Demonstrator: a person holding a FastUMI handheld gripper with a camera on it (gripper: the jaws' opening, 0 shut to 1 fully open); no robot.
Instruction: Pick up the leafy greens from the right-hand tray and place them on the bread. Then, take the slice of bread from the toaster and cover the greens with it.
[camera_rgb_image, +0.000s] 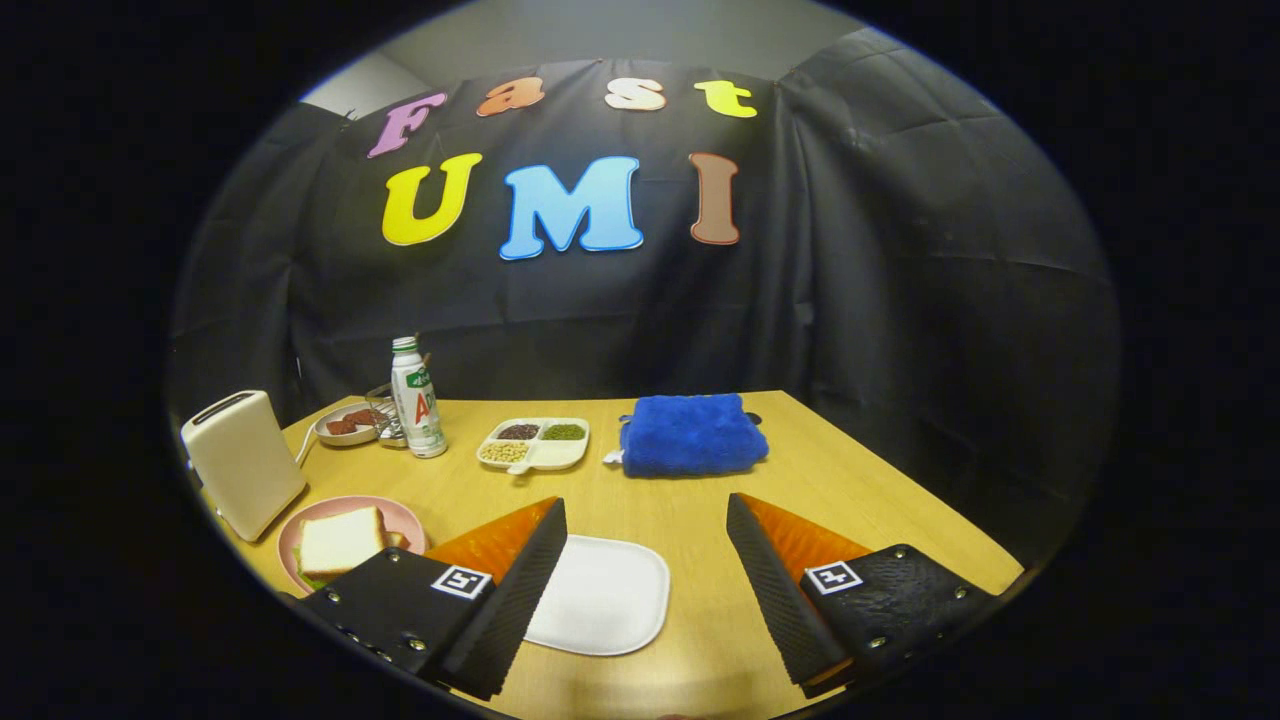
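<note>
Your gripper hangs above the table, fingers spread wide, holding nothing. A white tray lies between them. The bread tops the pink plate beside the toaster.

**Dark booth, pale wood desk**

A light wooden desk fills the lower frame. Black cloth, creased and wrinkled, hangs behind it and at right. Above the cloth, at top, a plain grey wall shows.

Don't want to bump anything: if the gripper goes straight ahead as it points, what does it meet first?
Probably the fluffy blue cloth. The open gripper hovers over the white rectangular tray, which seems to lie below that line; depth is unclear.
</note>
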